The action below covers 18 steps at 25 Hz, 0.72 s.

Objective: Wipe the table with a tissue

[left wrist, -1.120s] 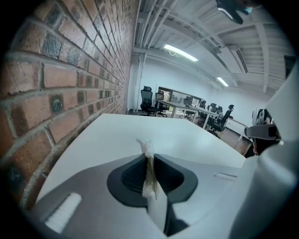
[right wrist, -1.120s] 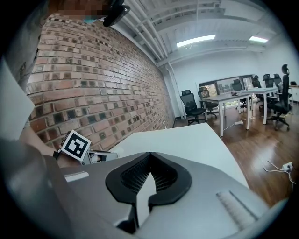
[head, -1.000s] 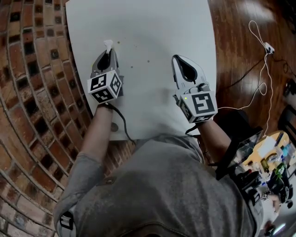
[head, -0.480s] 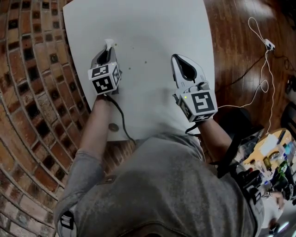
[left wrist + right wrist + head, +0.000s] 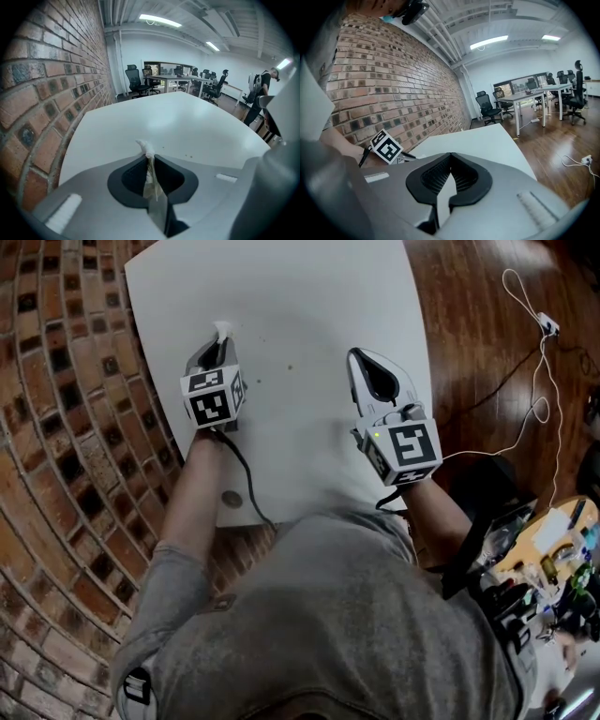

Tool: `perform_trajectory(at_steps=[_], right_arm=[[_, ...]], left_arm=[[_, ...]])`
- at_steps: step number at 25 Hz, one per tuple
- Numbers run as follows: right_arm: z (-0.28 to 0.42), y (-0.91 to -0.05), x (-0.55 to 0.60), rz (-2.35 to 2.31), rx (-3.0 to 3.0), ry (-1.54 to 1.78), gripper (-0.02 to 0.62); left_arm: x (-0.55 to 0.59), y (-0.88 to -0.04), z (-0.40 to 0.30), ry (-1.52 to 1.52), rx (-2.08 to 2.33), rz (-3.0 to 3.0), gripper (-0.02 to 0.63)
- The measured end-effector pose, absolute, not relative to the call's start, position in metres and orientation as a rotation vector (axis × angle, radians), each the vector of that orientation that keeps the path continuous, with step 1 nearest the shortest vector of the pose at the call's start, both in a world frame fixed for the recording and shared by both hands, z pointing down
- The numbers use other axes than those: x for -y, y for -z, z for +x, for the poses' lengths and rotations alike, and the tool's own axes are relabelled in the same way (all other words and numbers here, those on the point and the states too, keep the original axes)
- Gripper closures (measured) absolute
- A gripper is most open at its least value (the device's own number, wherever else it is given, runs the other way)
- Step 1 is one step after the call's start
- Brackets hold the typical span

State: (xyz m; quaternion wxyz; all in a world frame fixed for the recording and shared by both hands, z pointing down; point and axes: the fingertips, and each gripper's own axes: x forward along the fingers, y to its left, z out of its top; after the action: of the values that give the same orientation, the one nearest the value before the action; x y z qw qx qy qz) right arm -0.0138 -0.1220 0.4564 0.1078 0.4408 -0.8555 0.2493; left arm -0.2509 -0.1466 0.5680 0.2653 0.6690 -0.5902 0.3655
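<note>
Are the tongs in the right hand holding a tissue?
No, the right tongs are closed on nothing; only the left tongs pinch the crumpled white tissue.

Desk [image 5: 309, 296]: plain white, with a few brown specks [image 5: 290, 367] near centre.
Tissue [image 5: 221, 330]: white.
Left gripper [image 5: 219, 343], right gripper [image 5: 357, 359]: grey shells, black-lined fingers [image 5: 432, 177], black-and-white marker cubes.
Brick floor [image 5: 66, 427] at 9 o'clock: red-brown with dark square insets.
Wood floor [image 5: 478, 352] at 3 o'clock: glossy dark reddish-brown.
Cable [image 5: 547, 328]: white.
Shirt [image 5: 328, 634]: grey.
</note>
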Motion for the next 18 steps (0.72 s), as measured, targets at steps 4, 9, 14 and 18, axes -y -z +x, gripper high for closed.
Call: perform_trajectory(at_steps=[4, 9, 14, 18], right_arm=[[-0.007, -0.455, 0.122, 1.314, 2.515, -0.745, 0.581], [0.002, -0.455, 0.123, 1.339, 2.513, -0.756, 0.581], [0.008, -0.45, 0.125, 1.38, 2.519, -0.767, 0.581], [0.014, -0.449, 0.125, 1.393, 2.521, -0.769, 0.581]], left_arm=[[0.149, -0.564, -0.239, -1.041, 1.578, 1.831, 0.569], [0.149, -0.565, -0.231, -1.086, 1.542, 1.841, 0.569], [0.152, -0.565, -0.22, -1.125, 1.492, 1.857, 0.569], [0.152, -0.565, -0.212, -1.167, 1.459, 1.876, 0.569]])
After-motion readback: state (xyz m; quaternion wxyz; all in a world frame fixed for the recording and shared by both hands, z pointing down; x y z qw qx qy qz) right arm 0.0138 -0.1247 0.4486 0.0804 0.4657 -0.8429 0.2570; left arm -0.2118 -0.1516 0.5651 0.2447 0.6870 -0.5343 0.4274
